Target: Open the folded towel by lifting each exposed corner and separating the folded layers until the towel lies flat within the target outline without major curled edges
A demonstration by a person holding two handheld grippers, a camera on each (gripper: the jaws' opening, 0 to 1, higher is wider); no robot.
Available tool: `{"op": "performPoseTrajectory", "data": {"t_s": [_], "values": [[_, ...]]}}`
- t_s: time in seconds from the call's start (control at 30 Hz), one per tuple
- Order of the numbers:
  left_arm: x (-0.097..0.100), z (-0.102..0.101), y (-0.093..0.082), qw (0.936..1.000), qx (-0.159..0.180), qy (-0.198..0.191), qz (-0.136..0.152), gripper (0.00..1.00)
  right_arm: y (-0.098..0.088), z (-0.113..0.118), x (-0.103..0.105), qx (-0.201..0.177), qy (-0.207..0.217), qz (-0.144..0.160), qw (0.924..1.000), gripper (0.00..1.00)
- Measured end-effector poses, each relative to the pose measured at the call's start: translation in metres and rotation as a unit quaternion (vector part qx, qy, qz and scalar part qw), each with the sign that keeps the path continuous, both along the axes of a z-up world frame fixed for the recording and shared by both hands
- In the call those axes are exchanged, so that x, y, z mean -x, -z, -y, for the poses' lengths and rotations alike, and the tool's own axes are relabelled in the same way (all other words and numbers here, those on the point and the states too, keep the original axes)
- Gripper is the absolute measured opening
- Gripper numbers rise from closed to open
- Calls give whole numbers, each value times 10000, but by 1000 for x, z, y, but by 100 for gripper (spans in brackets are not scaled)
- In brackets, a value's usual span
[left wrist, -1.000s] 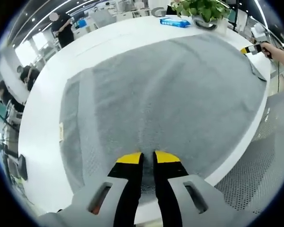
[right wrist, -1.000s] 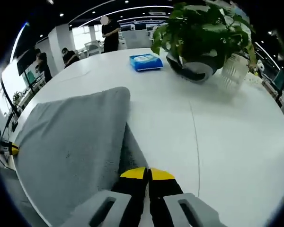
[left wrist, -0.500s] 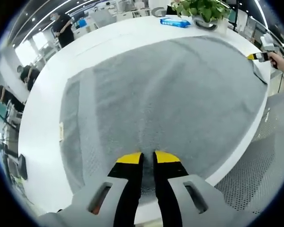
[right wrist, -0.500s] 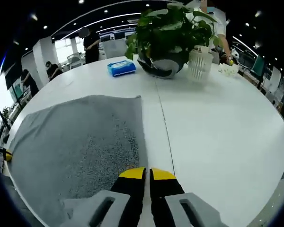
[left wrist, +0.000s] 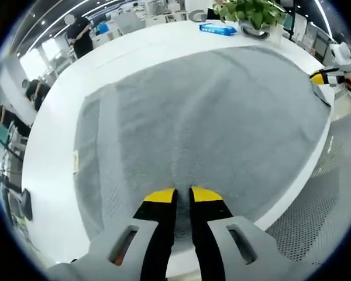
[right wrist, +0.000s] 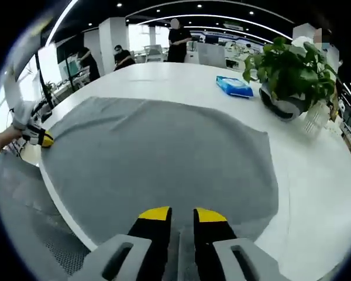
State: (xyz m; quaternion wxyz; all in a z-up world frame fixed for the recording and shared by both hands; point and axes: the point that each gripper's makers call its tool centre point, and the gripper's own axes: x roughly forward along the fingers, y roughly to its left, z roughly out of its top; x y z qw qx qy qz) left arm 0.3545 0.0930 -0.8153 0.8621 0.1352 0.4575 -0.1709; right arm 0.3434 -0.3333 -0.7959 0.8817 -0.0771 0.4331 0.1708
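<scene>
Now the towel is spread open, both grippers at its near edge.

Left gripper view: nothing has shifted here across the last second; the left gripper [left wrist: 182, 196] stays low on the towel [left wrist: 205, 117], jaws narrow with a thin slit, and I cannot tell if cloth is pinched. One grey towel covers most of the white table [left wrist: 52, 146], one blue packet [left wrist: 217, 28] and one potted plant [left wrist: 251, 12] at the far edge.
Right gripper view: the camera has swung round from the bare tabletop to face the cloth; the right gripper [right wrist: 181, 215] has parted slightly, a narrow gap, over the towel's near edge. I judge unfolding nearly done; a faint ridge remains.
</scene>
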Motion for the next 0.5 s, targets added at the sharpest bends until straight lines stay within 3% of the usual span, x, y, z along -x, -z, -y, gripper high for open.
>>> {"op": "performPoseTrajectory", "data": {"t_s": [0.03, 0.1, 0.13, 0.17, 0.2, 0.27, 0.33, 0.43, 0.5], "values": [[0, 0, 0, 10000, 6, -6, -1, 8, 9, 12, 8, 373, 11, -97, 9993, 12], [0, 0, 0, 10000, -2, 4, -13, 8, 24, 29, 12, 633, 58, -150, 9979, 11], [0, 0, 0, 10000, -11, 15, -16, 8, 27, 29, 13, 491, 92, -136, 9987, 9], [0, 1, 0, 10000, -21, 28, -20, 8, 19, 27, 4, 185, 219, 199, 9994, 8], [0, 1, 0, 10000, -34, 45, -23, 8, 21, 28, 10, -70, 484, -17, 9988, 8], [0, 0, 0, 10000, -43, 58, -27, 8, 18, 36, 7, 24, 508, 57, 9987, 3], [0, 1, 0, 10000, -45, 60, -25, 8, 17, 33, 8, -242, 642, 35, 9976, 3], [1, 1, 0, 10000, -14, 26, 6, 8, 4, 47, 7, -429, 1123, 344, 9922, 3], [0, 0, 0, 10000, 2, 14, 17, 8, -4, 69, 9, -568, 1608, 570, 9837, 3]]}}
